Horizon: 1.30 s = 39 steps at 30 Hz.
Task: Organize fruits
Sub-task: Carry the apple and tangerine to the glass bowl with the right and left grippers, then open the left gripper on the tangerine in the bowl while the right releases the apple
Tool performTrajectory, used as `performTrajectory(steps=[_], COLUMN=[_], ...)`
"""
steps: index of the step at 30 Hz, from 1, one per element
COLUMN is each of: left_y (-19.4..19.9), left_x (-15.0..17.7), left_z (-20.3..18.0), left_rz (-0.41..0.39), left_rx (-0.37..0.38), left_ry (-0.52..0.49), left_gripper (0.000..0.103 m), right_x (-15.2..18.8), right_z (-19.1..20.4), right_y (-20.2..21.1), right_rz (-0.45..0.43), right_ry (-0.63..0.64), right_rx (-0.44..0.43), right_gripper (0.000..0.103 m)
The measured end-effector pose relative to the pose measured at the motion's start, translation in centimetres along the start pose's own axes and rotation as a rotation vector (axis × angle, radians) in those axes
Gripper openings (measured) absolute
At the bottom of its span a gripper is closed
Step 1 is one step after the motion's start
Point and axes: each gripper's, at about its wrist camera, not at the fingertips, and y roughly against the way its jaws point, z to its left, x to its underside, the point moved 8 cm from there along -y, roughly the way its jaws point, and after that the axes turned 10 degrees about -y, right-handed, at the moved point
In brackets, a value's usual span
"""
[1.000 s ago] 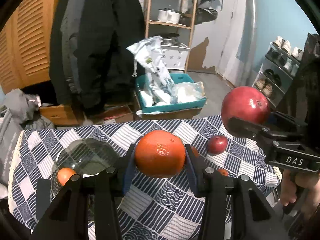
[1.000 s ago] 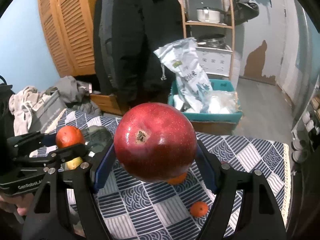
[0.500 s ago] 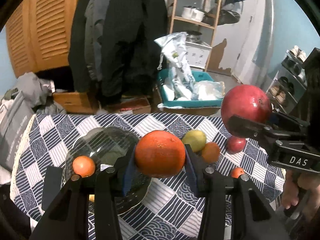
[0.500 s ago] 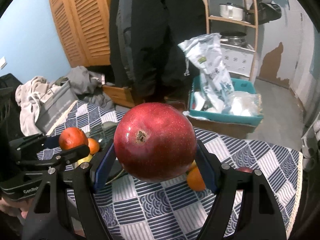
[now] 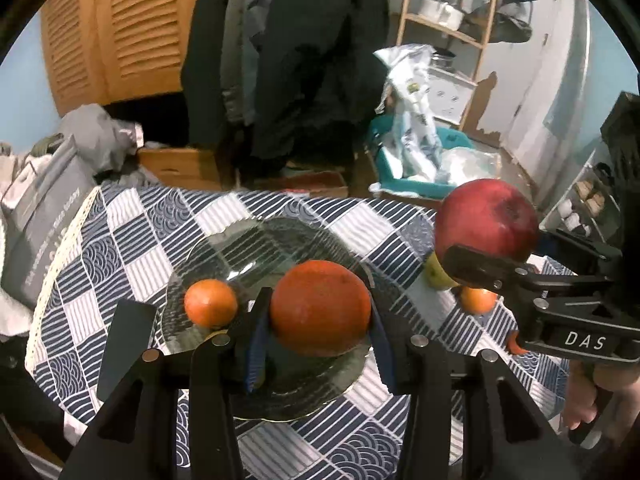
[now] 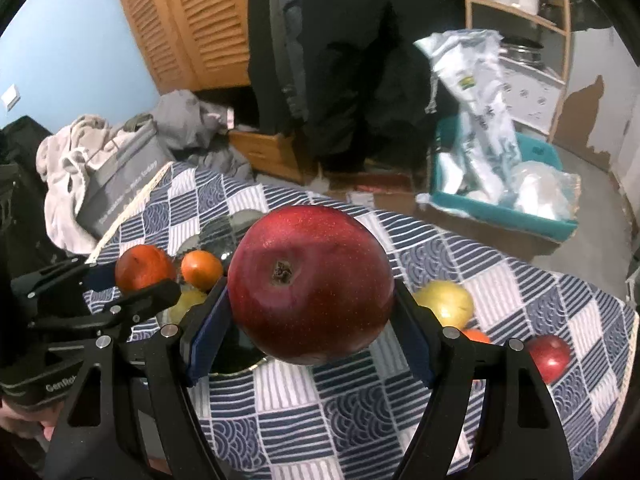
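While each gripper's fingers pinch one fruit, left gripper (image 5: pixel 320 320) an orange (image 5: pixel 320 306), right gripper (image 6: pixel 310 312) a red apple (image 6: pixel 310 284)

**Surfaces and finishes on and around the table**

The tablecloth (image 5: pixel 140 240) looks like woven cloth, matt, printed in navy and white. The plate (image 5: pixel 248 248) appears to be clear, glossy glass. The large apple (image 6: pixel 312 284) has smooth, shiny, finely speckled red skin; the orange (image 5: pixel 320 308) shows dull, pitted peel. Both grippers' fingers (image 6: pixel 472 364) look like matt black plastic with small metal screw heads and blue pads. Behind, the louvred doors (image 5: pixel 120 32) are varnished wood, and the bag (image 6: pixel 476 80) is crinkled glossy plastic.
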Motion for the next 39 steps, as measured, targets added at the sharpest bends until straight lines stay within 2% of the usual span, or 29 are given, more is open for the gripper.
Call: performTrajectory(steps=[10,17,32,39], left_y=[-3.3,-4.6,-7.7,-7.7], left_x=[3.0,4.3,7.2,7.3], left_z=[3.4,5.1,5.5,5.5], left_rz=[0.098,0.13,0.236,0.237], left_rx=[-0.038,-0.062,-0.03,-0.027], left_ry=[0.062,0.09,0.127,0.131], left_gripper=[0.046,0.046,0.047,0.047], right_x=[1.3,2.5,4.5,4.6], right_z=[2.0,2.7,2.5,2.3], right_y=[-5.9,-8.6,-11.4,-11.7], right_rz=[0.101,0.158,0.256,0.27], right_ry=[0.016,0.032,0.027,0.012], right_rx=[-0.01,0.0,0.001,-0.001], right_gripper=[0.077,0.077,0.077,0.077])
